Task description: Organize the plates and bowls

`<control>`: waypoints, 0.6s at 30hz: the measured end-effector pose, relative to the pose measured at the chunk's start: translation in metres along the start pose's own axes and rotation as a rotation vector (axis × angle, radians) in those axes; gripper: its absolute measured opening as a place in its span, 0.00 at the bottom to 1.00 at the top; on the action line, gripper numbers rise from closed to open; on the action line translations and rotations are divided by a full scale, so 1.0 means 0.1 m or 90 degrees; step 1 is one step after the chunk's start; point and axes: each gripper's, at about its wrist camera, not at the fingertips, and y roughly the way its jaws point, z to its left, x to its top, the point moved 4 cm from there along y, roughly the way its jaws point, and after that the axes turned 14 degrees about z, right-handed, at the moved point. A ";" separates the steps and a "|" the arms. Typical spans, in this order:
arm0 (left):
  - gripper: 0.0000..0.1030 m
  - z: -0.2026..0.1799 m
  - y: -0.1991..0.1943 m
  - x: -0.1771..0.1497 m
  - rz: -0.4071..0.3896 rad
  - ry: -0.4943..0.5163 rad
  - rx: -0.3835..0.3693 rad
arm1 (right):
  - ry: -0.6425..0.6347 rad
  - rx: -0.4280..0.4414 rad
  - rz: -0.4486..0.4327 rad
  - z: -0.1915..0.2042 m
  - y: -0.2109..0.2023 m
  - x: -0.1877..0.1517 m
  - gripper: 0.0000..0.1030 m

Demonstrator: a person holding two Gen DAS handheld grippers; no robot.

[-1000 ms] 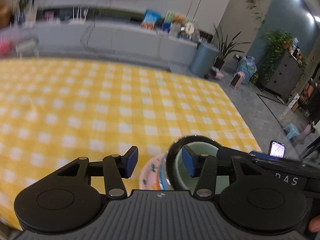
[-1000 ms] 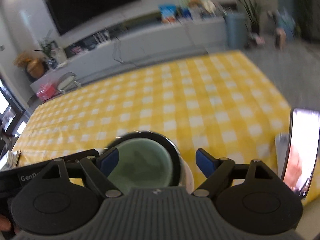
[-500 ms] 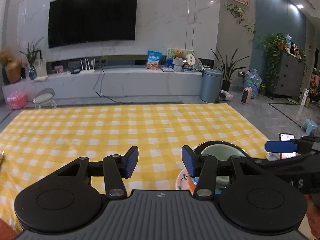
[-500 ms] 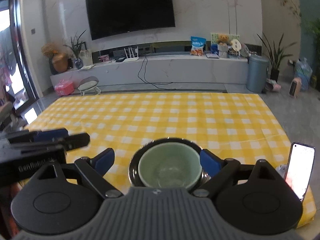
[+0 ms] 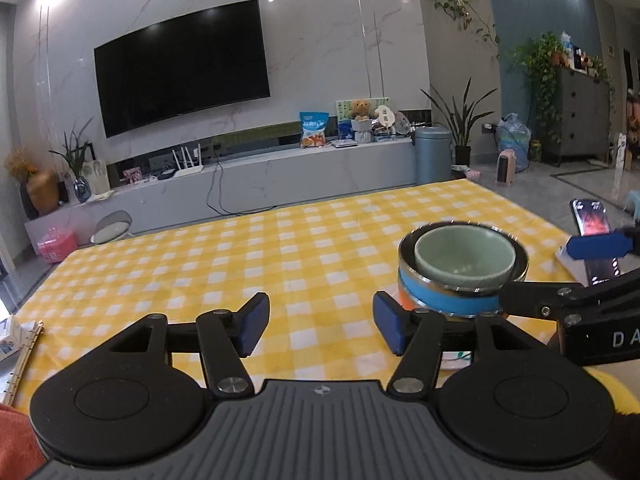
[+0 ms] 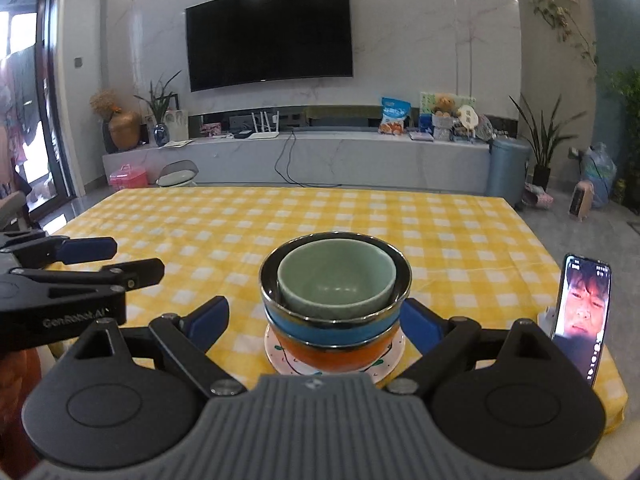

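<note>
A pale green bowl (image 6: 336, 280) sits nested in a blue-banded, silver-rimmed bowl (image 6: 332, 330). Under these are an orange bowl (image 6: 332, 354) and a white patterned plate (image 6: 386, 364), all on the yellow checked tablecloth (image 6: 320, 216). My right gripper (image 6: 314, 320) is open, one finger on each side of the stack, and its pads are not pressing on it. My left gripper (image 5: 320, 320) is to the left of the stack. Its jaws are opening, with only cloth between them. In the left wrist view the green bowl (image 5: 464, 258) is at the right, beside the right gripper's fingers (image 5: 600, 246).
A phone (image 6: 584, 312) stands lit on a small stand at the table's right edge. A spiral notebook (image 5: 20, 352) lies at the near left edge. Beyond the far edge are floor, a long TV cabinet (image 6: 320, 156) and a blue bin (image 6: 506, 168).
The left gripper pulled its finger out of the bowl, moved left and widened its jaws. The right gripper drew back, so the whole stack now shows. Both tilted views have levelled.
</note>
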 end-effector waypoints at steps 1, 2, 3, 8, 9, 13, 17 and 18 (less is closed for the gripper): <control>0.71 0.00 0.00 -0.02 0.001 0.001 0.001 | -0.011 -0.004 -0.001 0.02 0.00 -0.02 0.88; 0.71 -0.01 0.01 -0.04 0.004 0.005 0.000 | -0.020 -0.010 -0.001 0.04 0.02 -0.03 0.88; 0.71 -0.02 0.03 -0.05 0.008 0.009 -0.002 | -0.024 -0.014 0.001 0.05 0.03 -0.05 0.88; 0.71 -0.07 0.17 -0.12 0.056 0.026 0.011 | -0.045 -0.023 0.023 0.11 0.13 -0.15 0.88; 0.71 -0.07 0.20 -0.14 0.064 0.029 0.013 | -0.048 -0.025 0.030 0.11 0.16 -0.17 0.88; 0.72 -0.08 0.25 -0.22 0.083 0.040 0.013 | -0.039 -0.024 0.048 0.06 0.25 -0.17 0.88; 0.73 -0.09 0.24 -0.24 0.091 0.044 0.014 | -0.023 -0.022 0.058 0.03 0.28 -0.19 0.88; 0.73 -0.10 0.23 -0.25 0.091 0.045 0.014 | -0.020 -0.020 0.058 0.03 0.29 -0.19 0.88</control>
